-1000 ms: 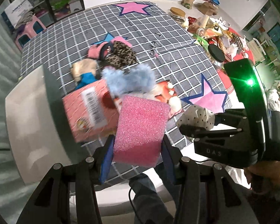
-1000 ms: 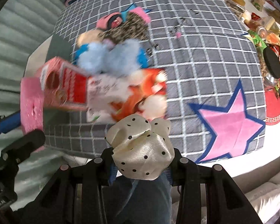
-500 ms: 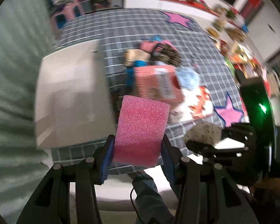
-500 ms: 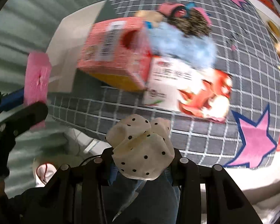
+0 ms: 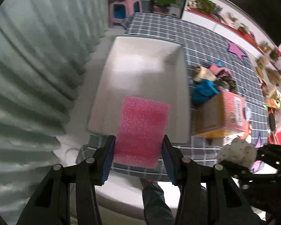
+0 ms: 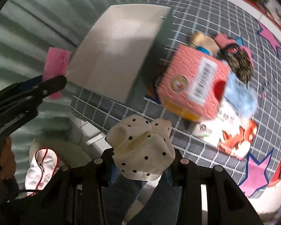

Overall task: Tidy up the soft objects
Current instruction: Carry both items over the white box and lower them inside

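Note:
My left gripper (image 5: 138, 150) is shut on a pink sponge (image 5: 142, 131), which hangs over the near end of a white open box (image 5: 176, 93). The box looks bare inside. My right gripper (image 6: 143, 159) is shut on a cream scrunchie with black dots (image 6: 142, 150), held above the table's near edge, right of the box (image 6: 114, 46). In the right wrist view the left gripper (image 6: 52, 82) with the sponge (image 6: 56, 69) shows at the left. The scrunchie (image 5: 236, 153) also appears at the lower right of the left wrist view.
A pink carton (image 6: 193, 86) stands right of the box on the grey checked cloth (image 6: 206, 15). Behind it lie a pale blue fluffy thing (image 6: 239, 97), a leopard-print piece (image 6: 241, 65) and a teal cloth (image 5: 204, 91). A green curtain (image 5: 28, 56) hangs left. A person's jeans (image 6: 140, 193) are below.
Both grippers have swung left across the table, from over the pile and carton to the white box. The sponge and the scrunchie stayed gripped throughout.

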Tool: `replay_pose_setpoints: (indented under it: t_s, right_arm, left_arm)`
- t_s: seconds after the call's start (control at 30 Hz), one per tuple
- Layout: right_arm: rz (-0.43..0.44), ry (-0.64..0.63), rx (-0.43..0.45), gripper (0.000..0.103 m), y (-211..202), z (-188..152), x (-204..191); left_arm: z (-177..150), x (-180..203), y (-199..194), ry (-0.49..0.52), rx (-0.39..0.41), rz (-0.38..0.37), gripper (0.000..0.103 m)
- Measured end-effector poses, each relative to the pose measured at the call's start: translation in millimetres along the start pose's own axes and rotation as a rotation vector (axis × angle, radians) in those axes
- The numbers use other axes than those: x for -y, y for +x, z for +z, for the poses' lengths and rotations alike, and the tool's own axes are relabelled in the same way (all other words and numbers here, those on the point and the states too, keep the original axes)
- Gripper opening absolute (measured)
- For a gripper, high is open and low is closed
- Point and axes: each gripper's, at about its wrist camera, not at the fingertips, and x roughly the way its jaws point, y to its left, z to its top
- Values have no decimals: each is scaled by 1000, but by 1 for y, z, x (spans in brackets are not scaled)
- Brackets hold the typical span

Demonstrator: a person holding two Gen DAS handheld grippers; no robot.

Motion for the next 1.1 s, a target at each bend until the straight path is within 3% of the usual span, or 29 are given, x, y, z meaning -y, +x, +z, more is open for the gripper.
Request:
replay_pose_setpoints:
  t_s: [0.33, 0.73, 1.1]
  right_arm:
    - [19, -38, 21, 42, -5, 34, -24]
    - [18, -45, 22, 42, 10, 65, -42]
    - [43, -21, 19, 42, 41, 94, -53]
  left_arm:
    - [12, -18, 6, -66, 0, 14, 52]
    - [40, -30, 34, -57, -5, 61, 52]
    - [49, -29, 71, -38, -65, 63, 52]
